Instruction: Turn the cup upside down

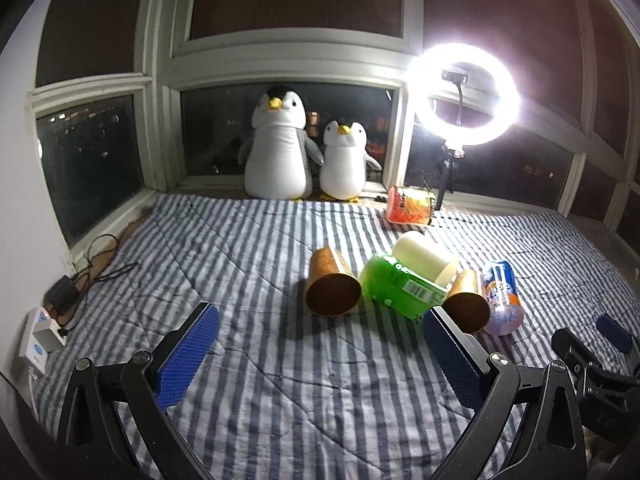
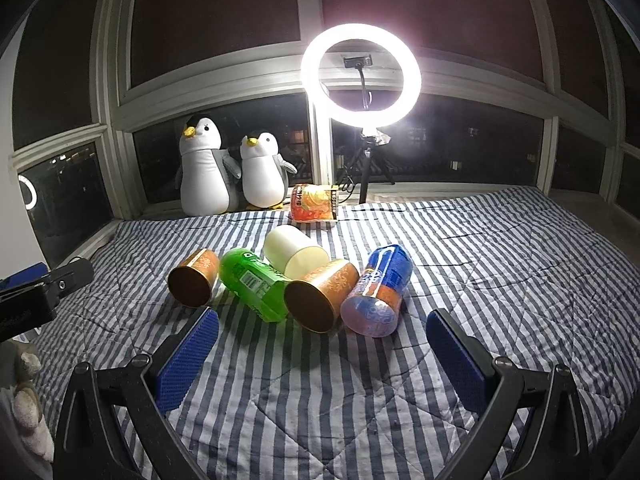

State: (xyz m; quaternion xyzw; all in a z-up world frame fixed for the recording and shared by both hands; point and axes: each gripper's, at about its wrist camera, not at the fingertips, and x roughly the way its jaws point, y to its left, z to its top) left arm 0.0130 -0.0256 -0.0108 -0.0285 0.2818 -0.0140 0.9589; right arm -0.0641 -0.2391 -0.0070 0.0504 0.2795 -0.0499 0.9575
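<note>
**Both grippers wide, nothing held; cups lie on their sides on striped quilt**

Left gripper: jaws spread wide, nothing between them, blue knurled rubber pads on black metal linkage. Right gripper: same build, jaws parted wide, nothing gripped, hanging over the bedding.

Under both: quilted blanket, soft cloth, grey-blue and white stripes, stitched in diamonds, lightly wrinkled.

Just past the fingertips, a cluster of cylinders, all tipped over. Left gold cup: glossy tapered paper-like cup, orange-gold patterned wall, dark round mouth toward the camera, apart from the left pad. Right gold cup: same kind, on its side, mouth toward the camera, touching the green can, which is shiny with a barcode label. Blue-orange can lies just beside the right gold cup, smooth metal look, pale end facing near. Cream cylinder, matte and plain, lies behind the green can.

Farther back: orange printed packet, crinkly, near the sill. Two plush penguins, soft grey-white, stand upright side by side at the window. Ring light, glowing circle on a black tripod. At left in the left view: white power strip and black cables.
</note>
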